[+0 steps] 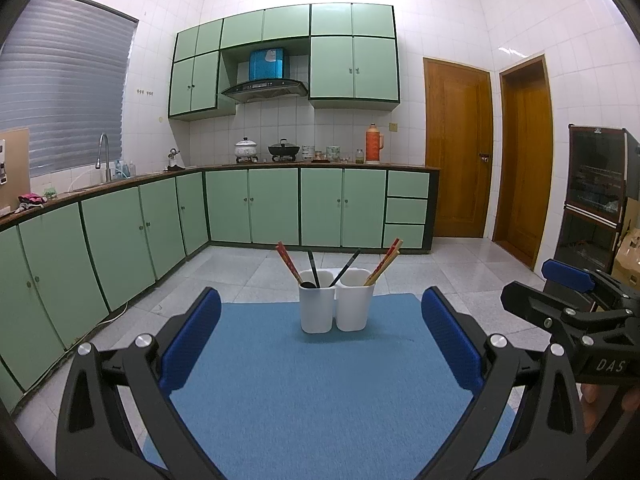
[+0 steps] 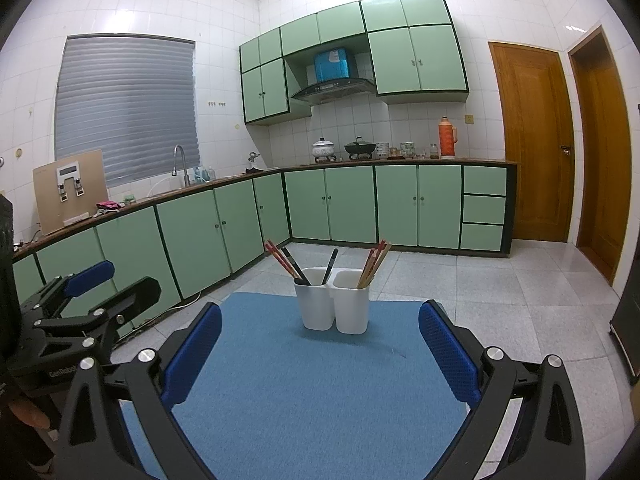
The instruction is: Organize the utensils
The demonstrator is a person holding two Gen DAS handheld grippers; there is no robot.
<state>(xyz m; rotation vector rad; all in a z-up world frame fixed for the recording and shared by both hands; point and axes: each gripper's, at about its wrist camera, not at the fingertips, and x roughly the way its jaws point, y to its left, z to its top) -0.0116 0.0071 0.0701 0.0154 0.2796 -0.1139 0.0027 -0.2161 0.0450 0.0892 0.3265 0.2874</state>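
Two white holder cups stand side by side at the far end of a blue mat (image 1: 320, 380) (image 2: 320, 380). The left cup (image 1: 317, 304) (image 2: 314, 305) holds red chopsticks (image 1: 288, 262) (image 2: 280, 260) and black utensils (image 1: 313, 268) (image 2: 330, 266). The right cup (image 1: 354, 304) (image 2: 352, 307) holds red and tan chopsticks (image 1: 384, 262) (image 2: 374, 264). My left gripper (image 1: 320, 344) is open and empty, short of the cups. My right gripper (image 2: 320, 352) is open and empty, also short of them. Each gripper shows at the edge of the other's view.
The mat's table stands over a tiled kitchen floor (image 1: 240, 272). Green cabinets (image 1: 260, 204) run along the left and back walls. Two wooden doors (image 1: 458, 152) are at the right. A dark cabinet (image 1: 596, 196) stands at the far right.
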